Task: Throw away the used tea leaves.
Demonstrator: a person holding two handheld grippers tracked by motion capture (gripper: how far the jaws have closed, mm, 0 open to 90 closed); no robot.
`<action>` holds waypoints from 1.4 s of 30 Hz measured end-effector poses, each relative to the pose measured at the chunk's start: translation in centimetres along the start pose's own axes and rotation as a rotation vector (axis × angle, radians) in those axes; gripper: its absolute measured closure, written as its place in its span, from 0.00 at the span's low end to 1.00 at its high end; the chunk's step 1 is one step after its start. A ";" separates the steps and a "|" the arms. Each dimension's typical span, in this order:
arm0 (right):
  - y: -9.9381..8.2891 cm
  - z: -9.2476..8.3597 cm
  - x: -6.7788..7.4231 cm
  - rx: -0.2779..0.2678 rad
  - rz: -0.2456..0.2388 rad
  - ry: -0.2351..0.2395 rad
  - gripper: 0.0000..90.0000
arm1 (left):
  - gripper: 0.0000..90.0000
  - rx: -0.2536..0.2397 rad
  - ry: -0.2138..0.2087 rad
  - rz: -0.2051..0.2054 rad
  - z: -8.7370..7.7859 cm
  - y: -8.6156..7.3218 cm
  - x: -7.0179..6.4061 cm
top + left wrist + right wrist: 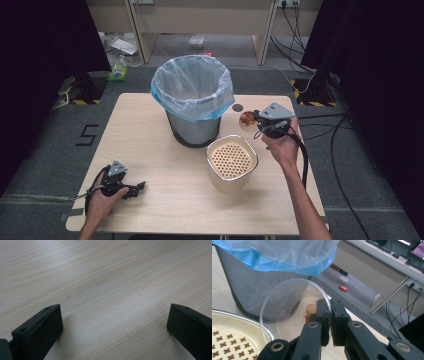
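High view: right claw [256, 121] clamped on clear cup [246, 120], up beside the lined bin [192, 100]; best tipped slowly over its rim. Left claw view: left claw [113, 322] spread wide over bare table [105, 272]. Right claw view: wall of cup [292, 312] pinched, scraps inside, so grip needed to stay firm.

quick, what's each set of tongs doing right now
Left tongs: open, holding nothing, over the light wooden table.
Right tongs: shut on the rim of the clear plastic cup.
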State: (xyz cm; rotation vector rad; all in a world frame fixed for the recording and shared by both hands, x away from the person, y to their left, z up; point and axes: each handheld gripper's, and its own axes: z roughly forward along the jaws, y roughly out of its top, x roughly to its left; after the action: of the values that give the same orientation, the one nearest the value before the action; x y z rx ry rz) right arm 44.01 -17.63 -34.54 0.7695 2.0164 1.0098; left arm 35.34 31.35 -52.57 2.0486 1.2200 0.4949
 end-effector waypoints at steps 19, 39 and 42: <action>-1.9 -2.0 4.9 -0.178 -0.213 -0.239 0.96 | 0.00 0.000 0.001 0.001 0.0 0.0 0.0; -1.7 -2.7 8.1 -0.303 -0.375 -0.357 0.97 | 0.00 0.001 0.002 0.001 -0.1 -0.1 0.0; -1.8 -2.5 8.1 -0.308 -0.376 -0.373 0.97 | 0.00 0.001 0.002 0.001 -0.1 -0.1 0.0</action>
State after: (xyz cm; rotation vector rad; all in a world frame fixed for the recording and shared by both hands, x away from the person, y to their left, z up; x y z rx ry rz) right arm 37.15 -13.34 -37.82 0.3606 1.5601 0.8544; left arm 35.22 31.38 -52.57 2.0501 1.2212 0.4968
